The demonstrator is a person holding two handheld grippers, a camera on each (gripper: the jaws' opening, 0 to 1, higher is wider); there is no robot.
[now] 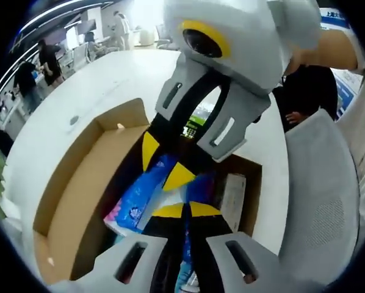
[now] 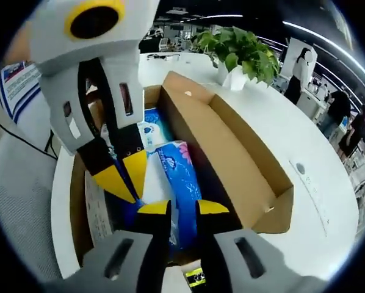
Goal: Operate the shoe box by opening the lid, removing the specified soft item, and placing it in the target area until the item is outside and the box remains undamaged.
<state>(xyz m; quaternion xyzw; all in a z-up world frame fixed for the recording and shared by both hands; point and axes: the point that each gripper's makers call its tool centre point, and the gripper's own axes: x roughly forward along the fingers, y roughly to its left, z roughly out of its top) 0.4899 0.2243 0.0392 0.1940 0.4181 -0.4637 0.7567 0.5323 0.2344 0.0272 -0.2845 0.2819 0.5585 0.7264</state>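
The brown shoe box (image 1: pixel 79 183) (image 2: pixel 231 146) lies open on a white table, its lid folded flat beside it. Inside lie soft blue and white packs (image 1: pixel 133 204) (image 2: pixel 181 168). My left gripper (image 1: pixel 185 210) points down into the box with its yellow tips nearly touching, and it enters the right gripper view from the upper left (image 2: pixel 124 177). My right gripper (image 2: pixel 182 207) is open, its jaws astride the blue pack; it hangs over the box (image 1: pixel 163 163) in the left gripper view. Both grippers meet tip to tip above the packs.
A white printed sheet (image 1: pixel 234 198) (image 2: pixel 97 210) lies against one box wall. A grey chair (image 1: pixel 323 195) (image 2: pixel 18 201) stands close to the table edge. A potted plant (image 2: pixel 240 55) sits behind the box. People (image 1: pixel 45 58) (image 2: pixel 347 116) stand far off.
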